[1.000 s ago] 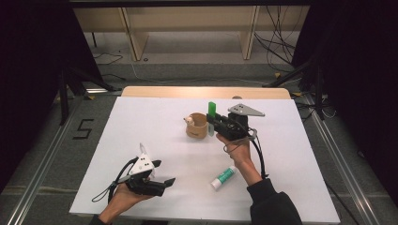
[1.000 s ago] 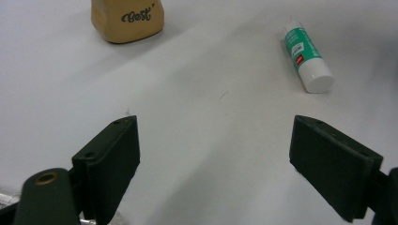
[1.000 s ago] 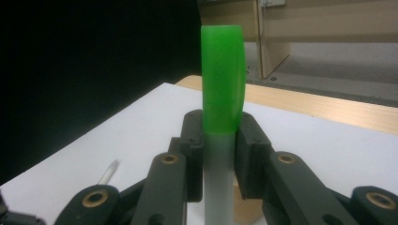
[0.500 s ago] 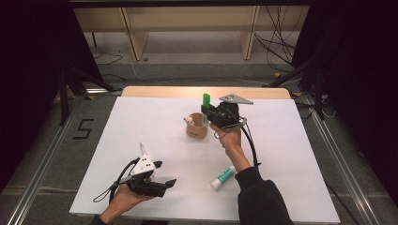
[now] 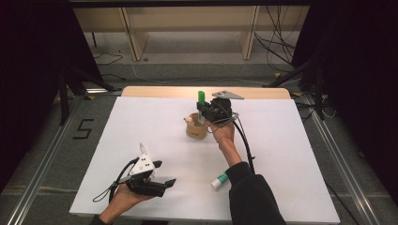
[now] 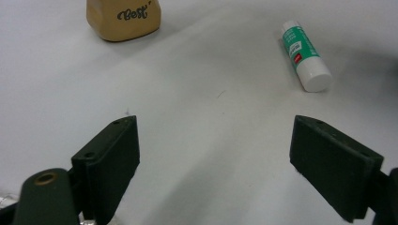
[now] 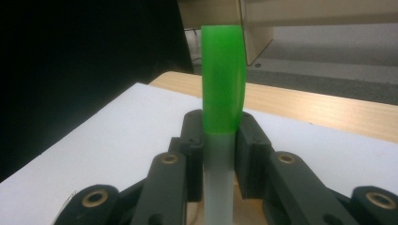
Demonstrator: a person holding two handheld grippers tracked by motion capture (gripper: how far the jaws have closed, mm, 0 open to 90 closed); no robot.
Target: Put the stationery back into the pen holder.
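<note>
Two tools on a white worktop point(image 5: 155, 122). Right tool point(image 5: 202, 112): jaws clamped on a marker with a green cap point(image 5: 201, 98) and a pale translucent barrel, held upright, cap uppermost; in the right gripper view the barrel point(image 7: 219, 178) runs between the two jaw pads and the cap stands clear above them. This tool sits directly above the tan cup point(image 5: 195, 127), the marker's lower end at or just inside the cup's mouth; whether it touches the cup cannot be told. The cup stands upright near the worktop's far middle and bears the word "Best" on its side in the left gripper view point(image 6: 124, 18). Left tool point(image 5: 165, 174): jaws spread wide, nothing between them, resting low at the worktop's near left edge in the person's hand, cable trailing to its left. Glue stick point(image 5: 218, 180), white cap with green and white label: lying on its side on the near worktop, just beside the right forearm's dark sleeve, well apart from the cup.
</note>
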